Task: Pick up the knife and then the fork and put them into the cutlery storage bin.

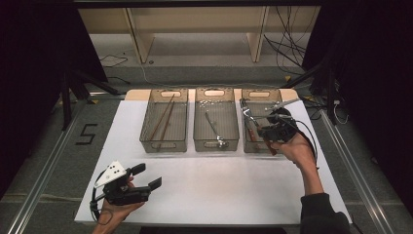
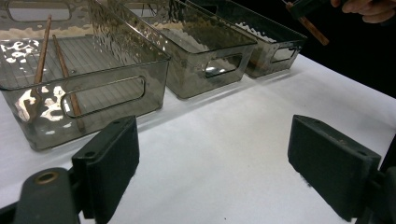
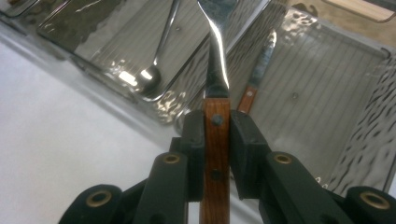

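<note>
Right claw [image 3: 217, 140] clamps the wooden handle of a knife [image 3: 215, 70], blade running toward the top of the frame, over the right-hand bin [image 1: 260, 122] at centre right of the high view. Lower it flat beside the knife [image 3: 258, 79] already inside. Left claw [image 1: 146, 176], lower left on the tabletop [image 1: 219, 190], gapes wide and empty.

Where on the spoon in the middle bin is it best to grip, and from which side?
Grip the spoon on its thin handle, probably mid-length, coming from above with jaws across it. It lies flat along the middle bin, bowl toward the near wall, so the walls likely block a sideways approach.
</note>
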`<state>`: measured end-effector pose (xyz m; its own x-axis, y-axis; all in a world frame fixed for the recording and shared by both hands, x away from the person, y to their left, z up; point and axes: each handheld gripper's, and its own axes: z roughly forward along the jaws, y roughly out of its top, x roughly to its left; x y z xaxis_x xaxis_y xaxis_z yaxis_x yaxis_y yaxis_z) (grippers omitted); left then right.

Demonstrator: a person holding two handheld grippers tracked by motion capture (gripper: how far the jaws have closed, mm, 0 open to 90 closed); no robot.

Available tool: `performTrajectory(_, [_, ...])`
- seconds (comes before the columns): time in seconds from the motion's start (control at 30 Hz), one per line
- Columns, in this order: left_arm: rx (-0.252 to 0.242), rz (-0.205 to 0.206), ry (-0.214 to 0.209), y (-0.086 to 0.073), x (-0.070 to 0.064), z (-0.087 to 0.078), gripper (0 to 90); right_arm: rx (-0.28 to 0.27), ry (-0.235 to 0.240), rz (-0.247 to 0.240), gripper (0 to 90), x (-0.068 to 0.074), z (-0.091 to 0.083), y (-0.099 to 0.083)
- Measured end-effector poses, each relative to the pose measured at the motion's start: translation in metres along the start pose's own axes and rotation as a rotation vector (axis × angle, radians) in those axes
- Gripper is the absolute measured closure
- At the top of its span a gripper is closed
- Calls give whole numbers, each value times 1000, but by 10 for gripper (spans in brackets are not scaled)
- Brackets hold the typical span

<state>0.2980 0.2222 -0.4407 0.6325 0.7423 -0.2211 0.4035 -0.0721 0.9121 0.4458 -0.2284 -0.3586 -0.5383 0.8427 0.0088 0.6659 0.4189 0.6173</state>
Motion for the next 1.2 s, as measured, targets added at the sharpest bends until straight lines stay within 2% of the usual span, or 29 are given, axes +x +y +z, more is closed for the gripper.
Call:
performTrajectory(0.43, [-3,-1,-1,0,0,0,161,-18,-12,83,776,-22,12,23])
performTrajectory(0.73, [-3,-2,-2,0,0,0,161,-11,-27,165,775,-41,28,30])
performTrajectory(0.83, [-3,-1,-2,0,0,0,161,-3,-33,188,776,-44,33,31])
performTrajectory(1.2, [-4,-1,-3,0,0,0,161,14,-57,220,775,-47,48,33])
